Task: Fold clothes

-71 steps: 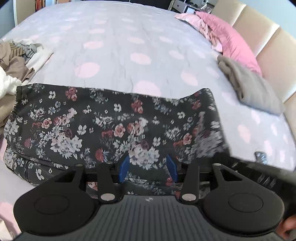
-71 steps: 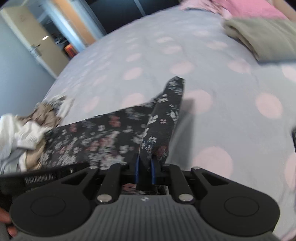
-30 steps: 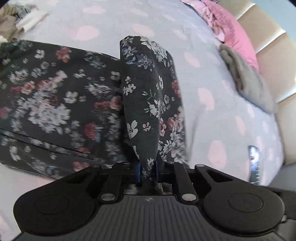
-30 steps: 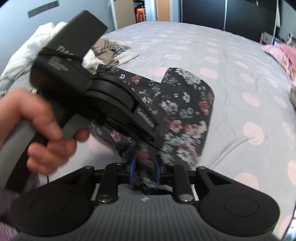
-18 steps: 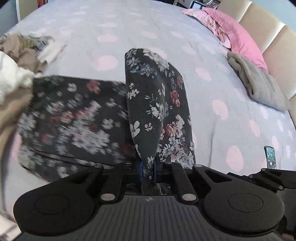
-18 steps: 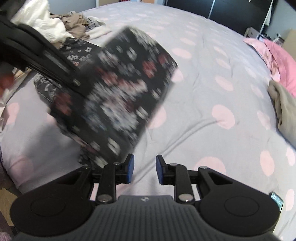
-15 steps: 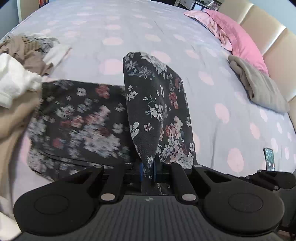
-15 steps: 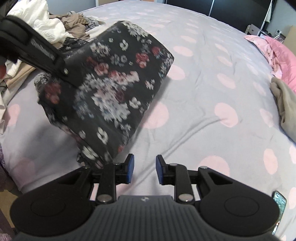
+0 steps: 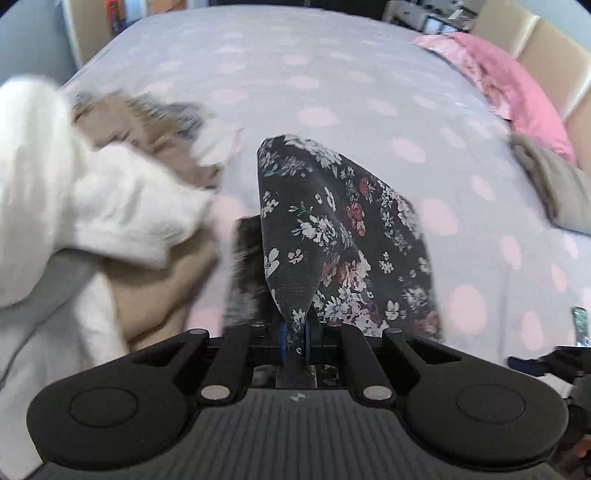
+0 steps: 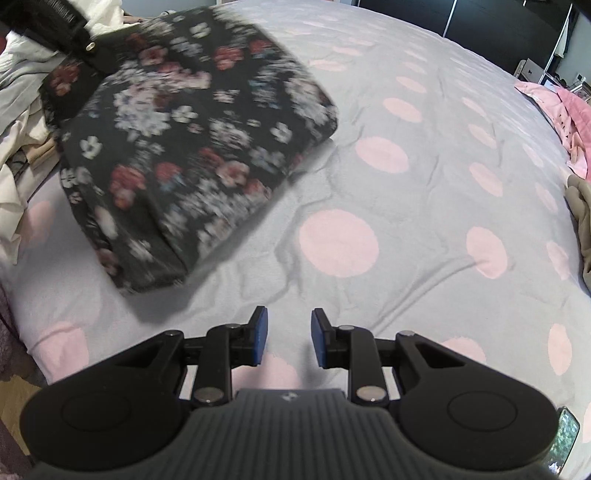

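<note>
A dark floral garment (image 9: 343,236) hangs folded from my left gripper (image 9: 295,332), which is shut on a pinched edge of it above the bed. In the right wrist view the same garment (image 10: 192,140) appears blurred at the upper left, held a little above the bedcover and casting a shadow on it, and the left gripper's black body (image 10: 55,18) shows at its top corner. My right gripper (image 10: 286,336) stands open over the bedcover (image 10: 406,221), apart from the garment, with nothing between its blue pads.
A loose pile of white and tan clothes (image 9: 110,206) lies at the left. A pink pillow (image 9: 517,88) and a grey folded garment (image 9: 554,184) lie by the headboard at the right. A phone (image 10: 565,432) lies near the bed's edge.
My right gripper has let go of the floral garment and opened. The left gripper has carried the garment up and towards the clothes pile, still shut on it.
</note>
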`<state>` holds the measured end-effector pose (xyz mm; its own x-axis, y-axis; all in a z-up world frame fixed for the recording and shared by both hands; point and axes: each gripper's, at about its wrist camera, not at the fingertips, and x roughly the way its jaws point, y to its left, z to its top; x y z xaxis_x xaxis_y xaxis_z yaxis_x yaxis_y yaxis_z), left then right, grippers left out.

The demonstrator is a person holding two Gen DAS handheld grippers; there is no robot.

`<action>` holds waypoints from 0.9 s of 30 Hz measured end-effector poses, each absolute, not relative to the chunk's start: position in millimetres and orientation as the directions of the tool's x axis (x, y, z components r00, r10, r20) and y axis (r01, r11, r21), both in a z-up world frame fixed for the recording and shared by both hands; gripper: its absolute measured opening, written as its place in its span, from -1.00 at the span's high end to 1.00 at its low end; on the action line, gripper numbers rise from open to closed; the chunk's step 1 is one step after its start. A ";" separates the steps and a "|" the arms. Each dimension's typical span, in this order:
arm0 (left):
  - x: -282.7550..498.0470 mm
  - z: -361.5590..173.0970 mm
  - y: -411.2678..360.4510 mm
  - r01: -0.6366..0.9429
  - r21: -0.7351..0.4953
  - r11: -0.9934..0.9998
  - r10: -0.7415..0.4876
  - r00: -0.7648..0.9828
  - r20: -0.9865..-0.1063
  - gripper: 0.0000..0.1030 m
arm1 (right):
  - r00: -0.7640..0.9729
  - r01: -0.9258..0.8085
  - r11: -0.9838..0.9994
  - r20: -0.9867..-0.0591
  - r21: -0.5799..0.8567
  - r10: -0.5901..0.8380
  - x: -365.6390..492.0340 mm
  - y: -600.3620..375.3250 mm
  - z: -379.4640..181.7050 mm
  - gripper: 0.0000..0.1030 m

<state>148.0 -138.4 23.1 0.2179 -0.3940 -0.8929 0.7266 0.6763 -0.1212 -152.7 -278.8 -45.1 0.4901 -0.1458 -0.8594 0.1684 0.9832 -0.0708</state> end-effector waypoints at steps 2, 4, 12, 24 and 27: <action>159.6 9.9 -129.8 0.707 -0.148 0.692 -0.394 0.198 -0.898 0.87 | 0.490 0.173 0.983 -0.860 -0.068 -0.146 -147.6 -276.2 -46.0 0.45; 165.4 -4.7 -127.0 0.714 -0.151 0.683 -0.397 0.190 -0.898 0.88 | 0.495 0.178 0.982 -0.858 -0.056 -0.138 -139.2 -281.8 -46.7 0.45; 174.3 -44.0 -132.7 0.726 -0.092 0.681 -0.345 0.208 -0.915 0.81 | 0.538 0.210 0.970 -0.843 0.122 -0.011 -118.0 -294.6 -32.6 0.45; 142.7 -6.4 -113.5 0.721 0.043 0.692 -0.371 0.406 -0.835 0.55 | 0.605 0.096 0.978 -0.791 0.186 0.091 -107.6 -271.3 -23.7 0.49; 128.2 -3.4 -112.5 0.759 0.043 0.650 -0.402 0.391 -0.828 0.55 | 0.621 0.049 0.980 -0.775 0.191 0.119 -107.1 -262.8 -21.0 0.48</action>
